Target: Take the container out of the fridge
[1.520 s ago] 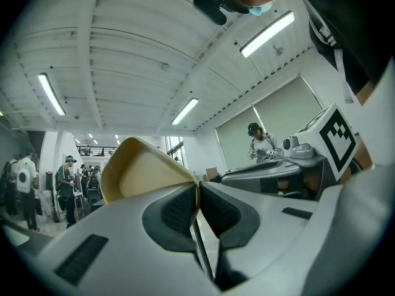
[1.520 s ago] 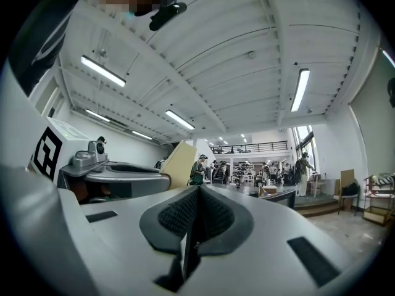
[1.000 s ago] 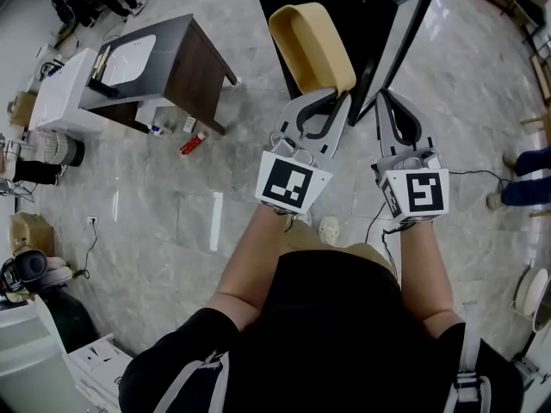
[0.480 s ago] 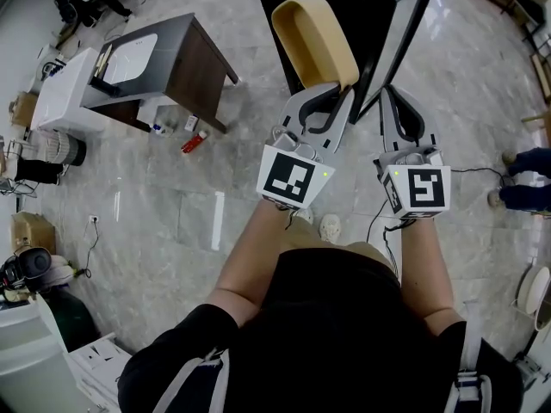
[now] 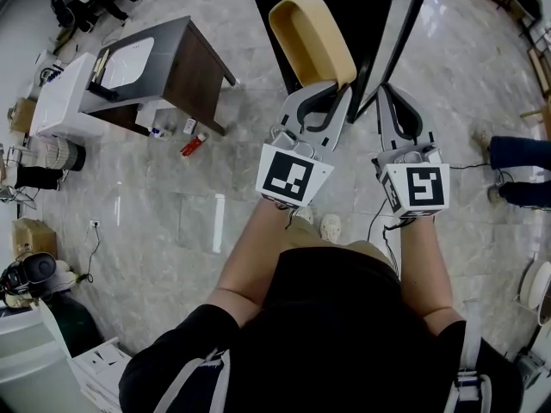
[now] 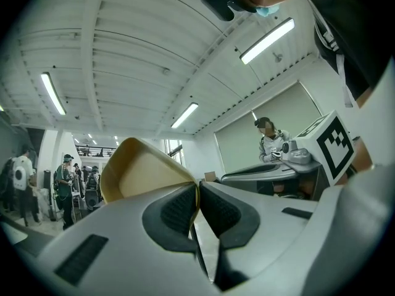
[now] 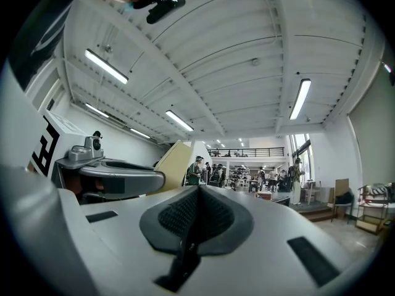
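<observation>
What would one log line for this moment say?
left gripper: shut on tan container | right gripper: shut, empty | fridge: door open

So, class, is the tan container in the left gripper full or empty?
Empty: the container, pinched at its rim by the left gripper, shows only bare tan walls inside.

We record the container (image 5: 312,41) as tan outside, paler beige inside. The fridge (image 5: 370,15) behind it is black. The left gripper (image 5: 325,93) and right gripper (image 5: 389,93) are light grey with black ribbed pads (image 6: 176,209); each cube (image 5: 293,179) is white with black square markers. The floor (image 5: 172,222) is grey veined marble; the table (image 5: 194,63) at far left is dark brown.
</observation>
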`<state>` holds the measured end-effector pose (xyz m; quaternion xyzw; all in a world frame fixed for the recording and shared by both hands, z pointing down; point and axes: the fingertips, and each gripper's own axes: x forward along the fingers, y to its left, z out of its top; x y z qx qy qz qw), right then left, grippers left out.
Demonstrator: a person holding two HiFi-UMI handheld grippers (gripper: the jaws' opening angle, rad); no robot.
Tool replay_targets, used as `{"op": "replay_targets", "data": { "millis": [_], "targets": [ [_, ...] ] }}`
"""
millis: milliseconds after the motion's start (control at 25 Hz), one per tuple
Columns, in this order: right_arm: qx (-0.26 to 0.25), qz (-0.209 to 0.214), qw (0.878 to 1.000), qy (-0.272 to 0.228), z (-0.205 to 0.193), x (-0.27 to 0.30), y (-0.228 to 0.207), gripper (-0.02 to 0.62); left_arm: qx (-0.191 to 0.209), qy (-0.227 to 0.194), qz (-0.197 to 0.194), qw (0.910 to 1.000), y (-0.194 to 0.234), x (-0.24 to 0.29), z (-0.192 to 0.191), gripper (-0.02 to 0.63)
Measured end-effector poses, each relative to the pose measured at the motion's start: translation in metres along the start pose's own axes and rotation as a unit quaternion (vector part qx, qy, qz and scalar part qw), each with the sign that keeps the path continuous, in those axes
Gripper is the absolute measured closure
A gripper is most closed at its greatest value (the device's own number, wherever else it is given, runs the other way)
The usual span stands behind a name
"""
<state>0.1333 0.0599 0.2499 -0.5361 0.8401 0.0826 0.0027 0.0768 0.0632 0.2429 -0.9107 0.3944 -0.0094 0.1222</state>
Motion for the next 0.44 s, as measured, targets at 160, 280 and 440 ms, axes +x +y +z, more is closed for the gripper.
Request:
{"op": "replay_targets", "data": {
  "millis": [160, 280, 440],
  "targets": [
    [0.0, -0.004, 1.0, 0.001, -0.0021, -0.0018, -0.0038, 0.56, -0.005, 0.002, -0.002, 1.0, -0.0035, 0.0026, -0.0025, 0.571],
    [0.0, -0.003, 1.0, 0.0, -0.0041, 0.0017, -0.0014, 0.56, -0.015, -0.001, -0.004, 0.9999, -0.001, 0.0034, -0.0064, 0.571],
    [0.001, 0.002, 1.0, 0.001, -0.0051, 0.0078, 0.0035, 0.56, -0.017, 0.0, -0.005, 0.9998, 0.0036, 0.0047, -0.0087, 0.571]
  ]
}}
